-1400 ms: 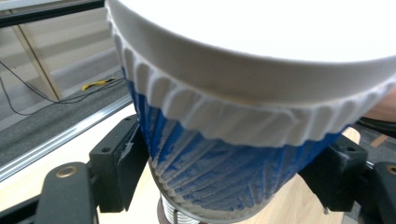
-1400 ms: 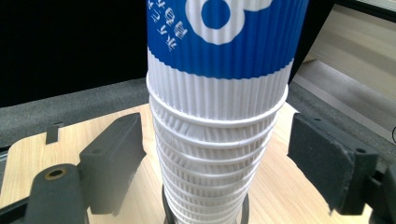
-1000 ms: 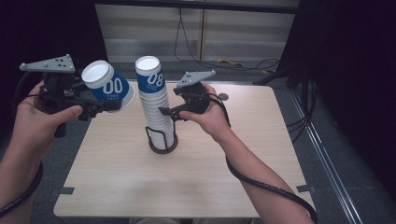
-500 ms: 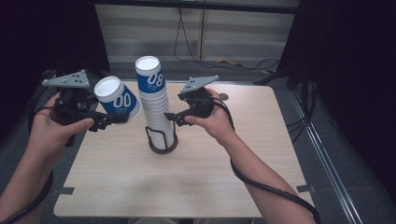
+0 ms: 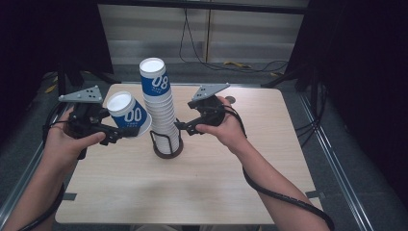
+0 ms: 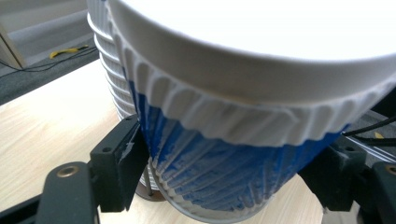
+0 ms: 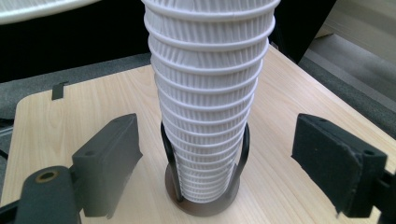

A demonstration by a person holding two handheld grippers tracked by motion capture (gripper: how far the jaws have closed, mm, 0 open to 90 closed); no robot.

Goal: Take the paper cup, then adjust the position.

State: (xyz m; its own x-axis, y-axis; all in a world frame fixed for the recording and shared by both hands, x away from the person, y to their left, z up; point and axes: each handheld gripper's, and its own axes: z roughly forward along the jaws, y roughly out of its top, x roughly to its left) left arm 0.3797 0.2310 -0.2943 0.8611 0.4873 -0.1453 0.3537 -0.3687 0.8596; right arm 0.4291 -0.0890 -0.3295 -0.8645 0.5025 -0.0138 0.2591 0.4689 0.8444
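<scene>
Left hand-held gripper clamped a blue-and-white cup, tilted, just left of the cup stack.
Right hand-held gripper, jaws apart and just widening, flanked the stack in its wire holder on the table.

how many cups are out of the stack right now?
1. The loose cup is clamped tilted in the left gripper, just left of the stack in its holder. The right gripper is open beside the stack, holding nothing.

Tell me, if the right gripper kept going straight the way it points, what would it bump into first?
Most likely the stack of cups in its wire holder. The right gripper aims at the stack's lower part with open jaws on either side, though the depth is hard to judge.
</scene>
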